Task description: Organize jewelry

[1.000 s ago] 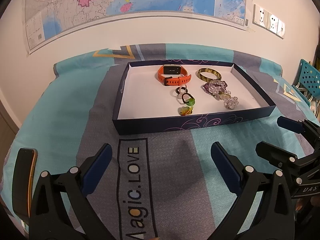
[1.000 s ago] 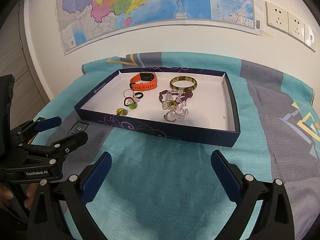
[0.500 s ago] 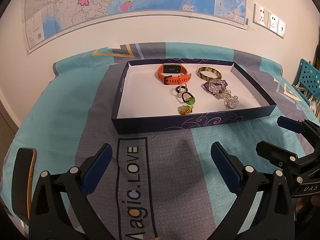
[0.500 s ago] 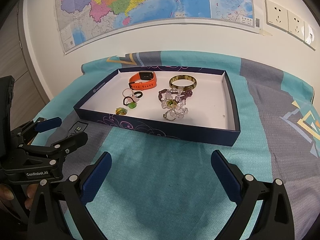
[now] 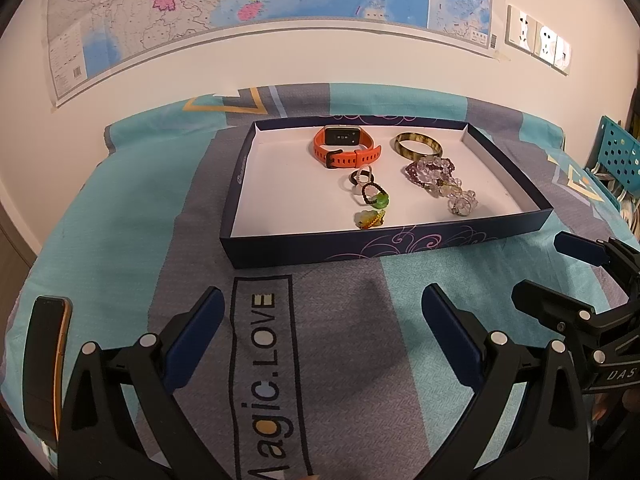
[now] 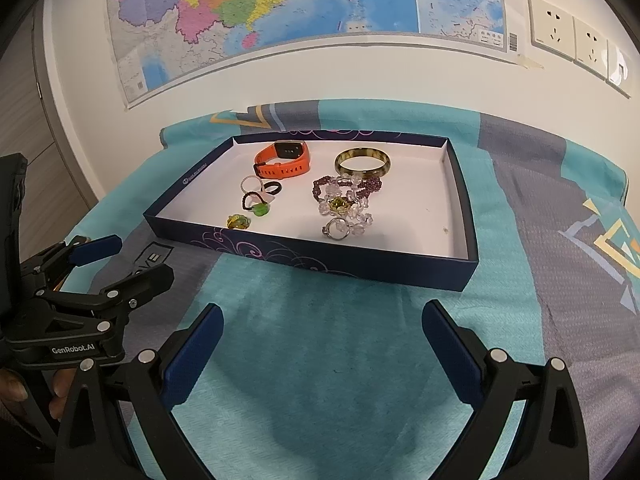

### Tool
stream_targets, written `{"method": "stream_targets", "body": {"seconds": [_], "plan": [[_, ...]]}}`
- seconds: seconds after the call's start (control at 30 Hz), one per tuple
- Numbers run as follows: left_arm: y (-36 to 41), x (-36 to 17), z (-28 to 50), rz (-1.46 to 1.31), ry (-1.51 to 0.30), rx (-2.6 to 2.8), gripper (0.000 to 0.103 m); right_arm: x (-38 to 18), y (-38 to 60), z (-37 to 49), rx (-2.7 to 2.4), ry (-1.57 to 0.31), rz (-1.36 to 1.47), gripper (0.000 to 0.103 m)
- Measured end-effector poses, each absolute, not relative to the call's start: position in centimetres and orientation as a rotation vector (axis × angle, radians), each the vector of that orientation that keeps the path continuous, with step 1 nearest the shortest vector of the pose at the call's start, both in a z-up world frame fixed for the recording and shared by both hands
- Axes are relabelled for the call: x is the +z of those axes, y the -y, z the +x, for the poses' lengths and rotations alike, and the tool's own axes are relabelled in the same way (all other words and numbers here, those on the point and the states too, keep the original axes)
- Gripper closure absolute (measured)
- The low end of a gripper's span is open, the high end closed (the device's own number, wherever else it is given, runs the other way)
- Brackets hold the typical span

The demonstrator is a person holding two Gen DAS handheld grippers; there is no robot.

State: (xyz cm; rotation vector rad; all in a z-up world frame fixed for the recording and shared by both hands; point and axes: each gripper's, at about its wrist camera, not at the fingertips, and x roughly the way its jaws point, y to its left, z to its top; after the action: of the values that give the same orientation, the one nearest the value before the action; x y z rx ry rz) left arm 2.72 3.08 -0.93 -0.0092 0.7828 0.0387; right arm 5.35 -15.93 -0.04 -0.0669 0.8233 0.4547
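A dark blue shallow box (image 5: 384,242) (image 6: 320,258) with a white floor lies on the bed. In it are an orange watch (image 5: 346,152) (image 6: 284,162), a brown bangle (image 5: 417,146) (image 6: 362,162), a purple and clear bead bracelet (image 5: 434,174) (image 6: 346,196), small rings (image 5: 370,192) (image 6: 258,198), a yellow-green charm (image 5: 370,218) (image 6: 238,222) and a silver ring (image 5: 460,208) (image 6: 336,230). My left gripper (image 5: 324,320) is open and empty, short of the box's near wall. My right gripper (image 6: 322,328) is open and empty, also short of the box.
The bed cover (image 5: 120,220) is teal and grey with "Magic.LOVE" printed on it. A map (image 5: 260,4) and wall sockets (image 5: 538,40) are behind the bed. A dark phone (image 5: 46,360) shows at the left edge. A teal perforated basket (image 5: 618,160) stands at the right.
Both views have shifted very slightly; the box sits a touch lower in the right wrist view. Both grippers stay open and empty.
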Motion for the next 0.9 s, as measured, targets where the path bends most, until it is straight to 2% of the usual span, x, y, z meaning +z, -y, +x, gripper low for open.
{"method": "stream_targets", "body": {"seconds": [0.9], "plan": [[-3.03, -1.04, 2.85, -0.009, -0.788, 0.038, 0.006, -0.06, 15.94, 5.37, 0.453, -0.825, -0.067, 0.007]]}}
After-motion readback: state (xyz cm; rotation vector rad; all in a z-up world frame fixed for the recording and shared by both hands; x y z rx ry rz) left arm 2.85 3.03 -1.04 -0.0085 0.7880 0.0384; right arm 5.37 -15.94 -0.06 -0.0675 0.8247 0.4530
